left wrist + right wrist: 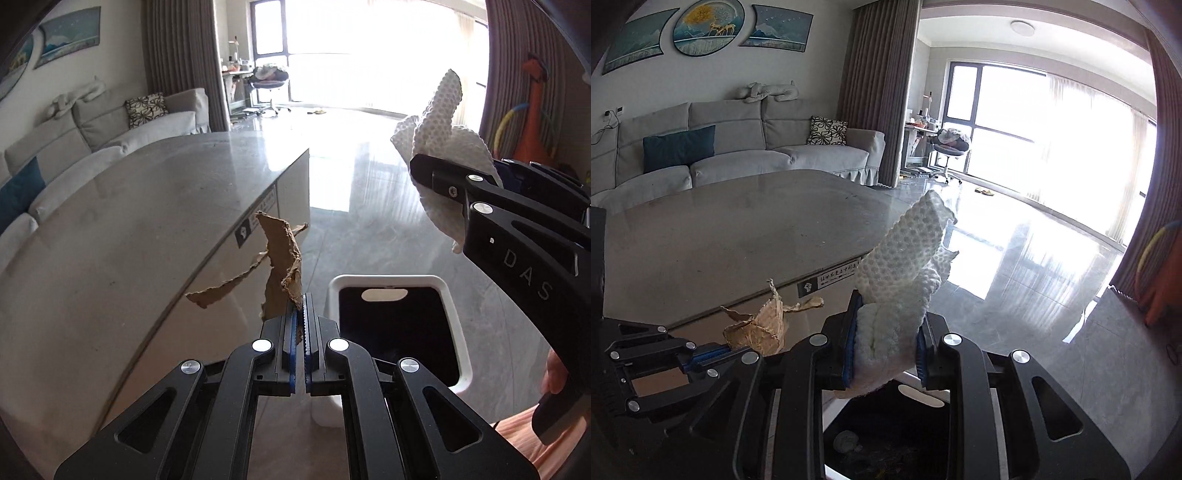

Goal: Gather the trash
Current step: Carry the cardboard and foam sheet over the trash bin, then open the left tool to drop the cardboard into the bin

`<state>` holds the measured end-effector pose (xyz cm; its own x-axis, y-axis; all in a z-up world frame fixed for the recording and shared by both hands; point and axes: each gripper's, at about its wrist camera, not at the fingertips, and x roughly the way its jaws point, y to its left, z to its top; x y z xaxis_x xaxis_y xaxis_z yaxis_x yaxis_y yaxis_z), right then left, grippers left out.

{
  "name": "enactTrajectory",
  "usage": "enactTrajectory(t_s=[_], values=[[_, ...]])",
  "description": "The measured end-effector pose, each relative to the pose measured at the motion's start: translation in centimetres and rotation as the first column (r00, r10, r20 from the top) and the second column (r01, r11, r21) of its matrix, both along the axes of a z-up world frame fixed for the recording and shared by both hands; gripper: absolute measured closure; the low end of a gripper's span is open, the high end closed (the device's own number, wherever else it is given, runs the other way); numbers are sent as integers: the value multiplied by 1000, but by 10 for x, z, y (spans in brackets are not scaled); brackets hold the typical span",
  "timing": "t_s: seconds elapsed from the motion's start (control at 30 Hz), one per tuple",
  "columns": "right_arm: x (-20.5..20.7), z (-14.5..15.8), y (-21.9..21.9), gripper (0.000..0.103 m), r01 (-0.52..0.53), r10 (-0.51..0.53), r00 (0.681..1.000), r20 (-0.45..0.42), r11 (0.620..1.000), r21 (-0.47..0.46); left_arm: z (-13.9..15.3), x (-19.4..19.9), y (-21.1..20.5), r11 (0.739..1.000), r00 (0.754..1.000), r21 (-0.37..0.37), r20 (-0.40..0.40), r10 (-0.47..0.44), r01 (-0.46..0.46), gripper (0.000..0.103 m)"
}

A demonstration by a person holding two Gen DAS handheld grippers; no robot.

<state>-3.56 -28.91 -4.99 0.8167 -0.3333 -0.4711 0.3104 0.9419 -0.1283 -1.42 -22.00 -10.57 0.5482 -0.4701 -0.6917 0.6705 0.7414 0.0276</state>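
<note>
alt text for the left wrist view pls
The left gripper pinches torn brown cardboard beside a grey table, just short of a white bin; the right gripper holds a white paper towel above.

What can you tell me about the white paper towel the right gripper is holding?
The white embossed paper towel is crumpled and folded, its surface covered in a dimpled pattern. It looks soft and thick. The right gripper clamps its bunched lower part between blue-padded fingers, and one long flap stands upward and tilts right. It hangs in the air over the open white-rimmed trash bin, past the grey table's edge; nothing else touches it.
</note>
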Motion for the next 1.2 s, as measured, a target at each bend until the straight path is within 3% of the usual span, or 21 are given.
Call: enactTrajectory(t_s=[0.17,0.27,0.37,0.73,0.77,0.8,0.83,0.87,1.07,1.2], values=[[-8,-11,-32,77,74,-73,997,-31,997,19,-27,-23,-46,993,993,32,-21,-113,113,99],[-11,-21,-46,77,107,-106,993,-60,994,9,-48,-27,-65,987,985,41,-80,-154,158,99],[-10,-29,-56,77,133,-130,988,-84,991,20,-65,-26,-81,983,973,43,-155,-170,179,99],[-2,-49,-71,77,169,-166,973,-160,986,7,-85,0,-98,969,940,58,-263,-216,239,95],[-1,-51,-71,77,172,-168,972,-164,985,8,-86,1,-100,967,934,64,-280,-221,248,76],[-1,-52,-74,77,173,-169,971,-167,985,9,-87,2,-102,967,933,71,-290,-215,245,32],[-1,-53,-75,77,175,-170,971,-168,985,11,-86,2,-100,971,940,71,-275,-201,229,15],[-1,-53,-76,76,175,-171,970,-171,984,13,-82,1,-96,977,953,44,-237,-190,206,8],[1,-55,-77,76,168,-161,970,-183,985,24,-65,0,-91,979,972,55,-145,-184,194,8],[8,-69,-80,76,160,-137,964,-228,983,85,-61,14,-79,990,988,85,-110,-105,115,8]])
